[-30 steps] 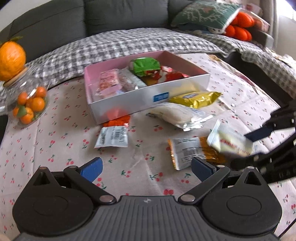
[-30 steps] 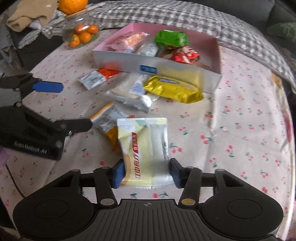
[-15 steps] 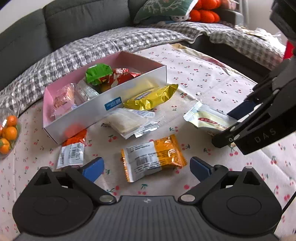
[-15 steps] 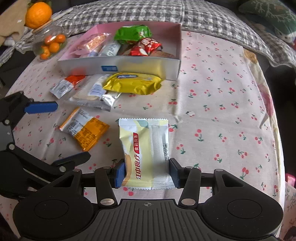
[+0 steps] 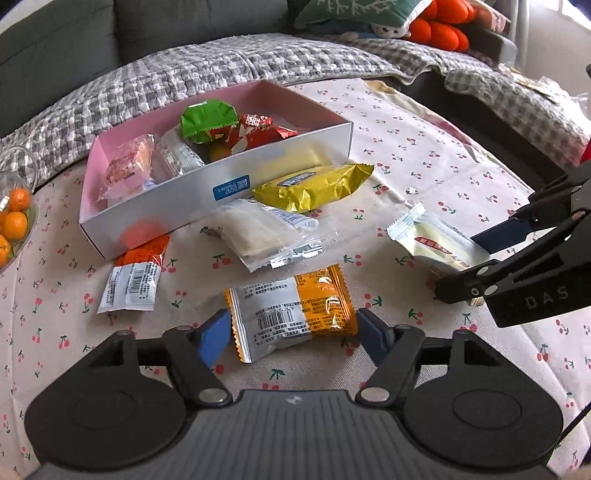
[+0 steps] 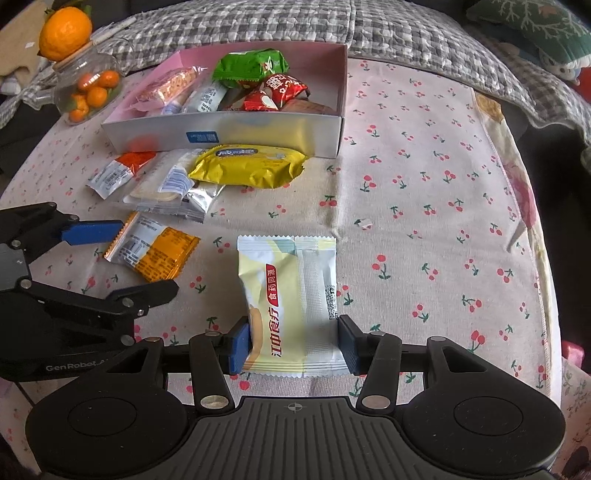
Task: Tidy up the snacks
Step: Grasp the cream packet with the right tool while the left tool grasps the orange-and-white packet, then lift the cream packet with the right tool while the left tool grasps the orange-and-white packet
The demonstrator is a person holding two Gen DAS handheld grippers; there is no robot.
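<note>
My right gripper (image 6: 291,345) is shut on a pale yellow snack packet (image 6: 291,306), held just above the cherry-print cloth; it also shows in the left wrist view (image 5: 439,245). My left gripper (image 5: 293,334) is open with its fingers on either side of an orange-and-silver packet (image 5: 295,312), seen too in the right wrist view (image 6: 155,249). A pink-lined white box (image 5: 221,184) (image 6: 229,131) holds several snacks. A gold packet (image 5: 314,186), a clear-wrapped white snack (image 5: 262,232) and a red-and-white packet (image 5: 135,275) lie in front of it.
A glass jar of small oranges (image 6: 86,90) stands left of the box, seen too at the left edge (image 5: 14,225). A sofa with a checked blanket (image 5: 221,70) and cushions (image 5: 369,11) lies behind the table.
My left gripper has moved forward and narrowed, so its fingers now flank the orange-and-silver packet. My right gripper still holds the yellow packet and has barely moved.
</note>
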